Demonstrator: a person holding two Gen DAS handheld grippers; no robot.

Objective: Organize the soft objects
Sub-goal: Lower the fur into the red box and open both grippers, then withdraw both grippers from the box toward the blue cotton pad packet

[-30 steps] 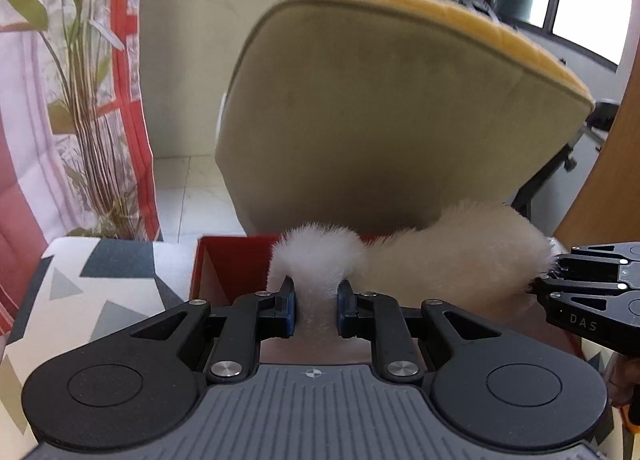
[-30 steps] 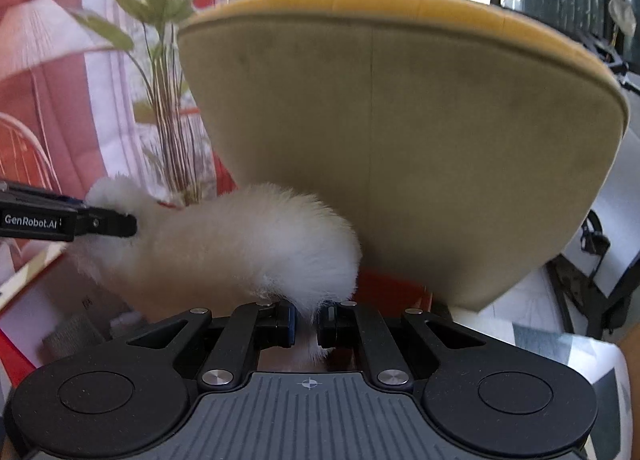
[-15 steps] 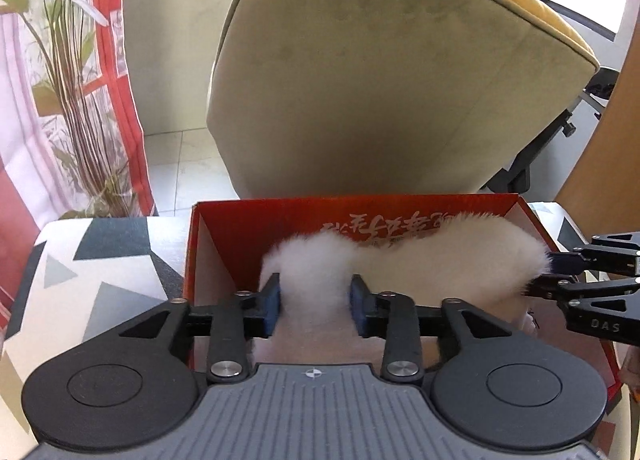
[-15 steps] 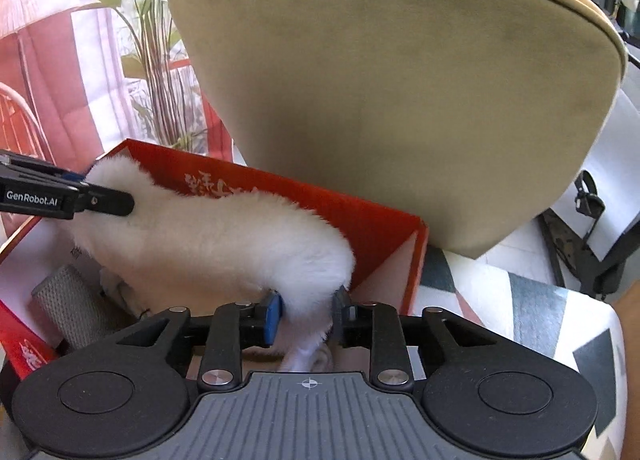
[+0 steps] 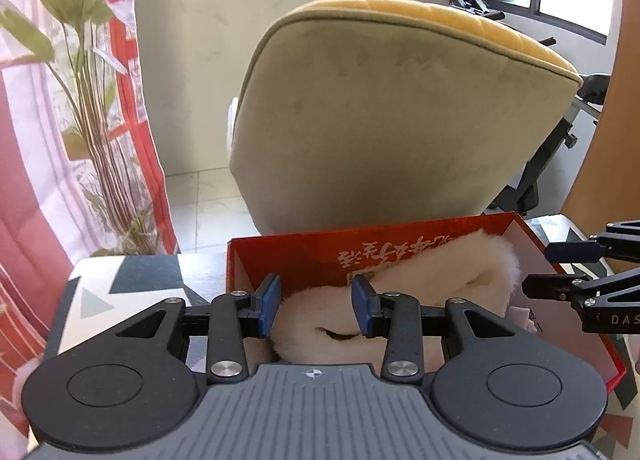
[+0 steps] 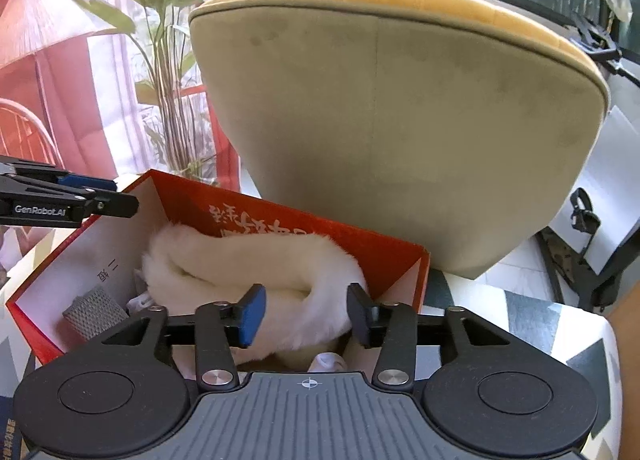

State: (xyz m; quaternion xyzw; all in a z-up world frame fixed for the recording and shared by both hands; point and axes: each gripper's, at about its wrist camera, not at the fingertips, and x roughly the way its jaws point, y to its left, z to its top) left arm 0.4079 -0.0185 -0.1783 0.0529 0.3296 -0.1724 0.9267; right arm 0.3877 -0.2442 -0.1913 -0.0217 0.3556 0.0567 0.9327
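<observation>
A white fluffy fur piece (image 5: 436, 272) lies folded inside the red cardboard box (image 5: 288, 256); it also shows in the right wrist view (image 6: 256, 276) inside the box (image 6: 384, 256). My left gripper (image 5: 316, 306) is open just above the fur's left end, not touching it. My right gripper (image 6: 302, 314) is open over the fur's right end. Each gripper shows in the other's view, the right one (image 5: 560, 268) and the left one (image 6: 100, 196), both open at the box's ends.
A grey knitted item (image 6: 94, 312) and small white soft pieces (image 6: 328, 362) lie in the box. The box stands on a table with a grey and white triangle pattern (image 5: 120, 284). A beige and yellow chair (image 5: 392, 120) stands close behind; a plant (image 5: 100, 120) at left.
Both grippers lowered the fur into the box, opened and let go of it, then drew back and up a little. The fur now rests in the box.
</observation>
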